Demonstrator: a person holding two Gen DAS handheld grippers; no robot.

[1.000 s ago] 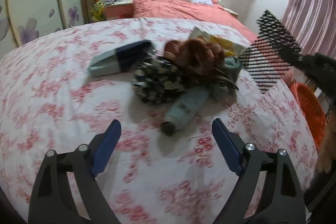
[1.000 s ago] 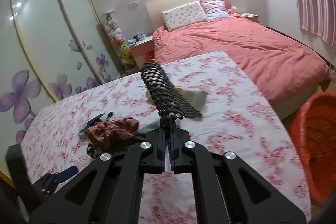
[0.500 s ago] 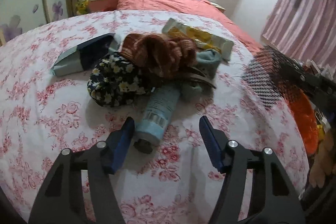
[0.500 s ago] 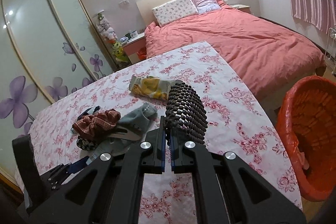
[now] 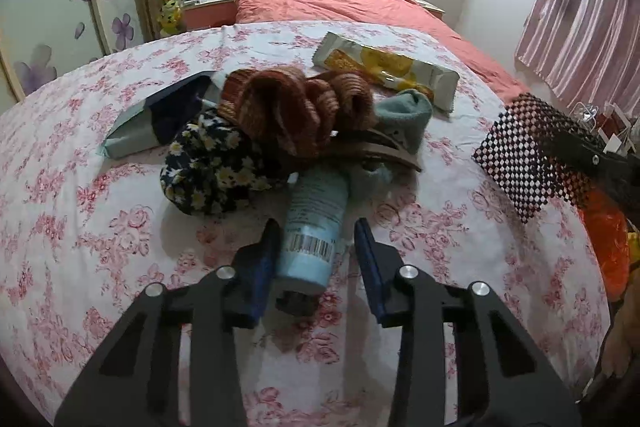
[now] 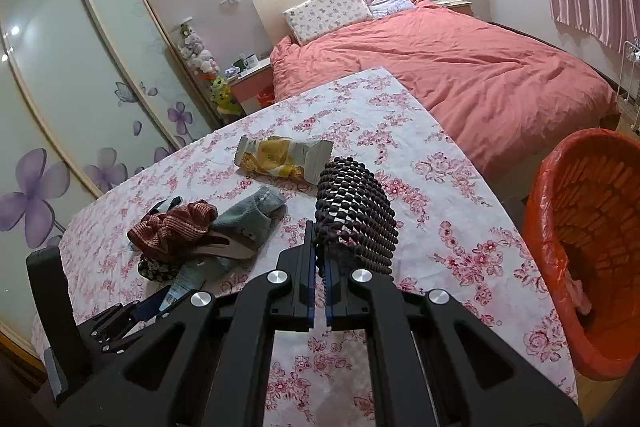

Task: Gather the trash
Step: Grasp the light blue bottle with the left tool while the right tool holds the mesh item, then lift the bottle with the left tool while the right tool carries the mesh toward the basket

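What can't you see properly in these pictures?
- Left wrist view: the blue tube's far end, under the rust-red knitted cloth pile.
- Left wrist view: the orange basket, cut off behind the black beaded mat.
- Right wrist view: the left tongs, mostly hidden behind the right tongs.

Clothes heap point(image 5: 280, 123) behind; bare tablecloth point(image 5: 100, 247) sideways.

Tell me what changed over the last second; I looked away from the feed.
The left gripper came in over the table to the blue tube; its jaws have just been closing and now flank it, the left pad touching, the right with a gap. The right gripper, shut on the black mesh, swung toward the red basket. The pile stayed put.
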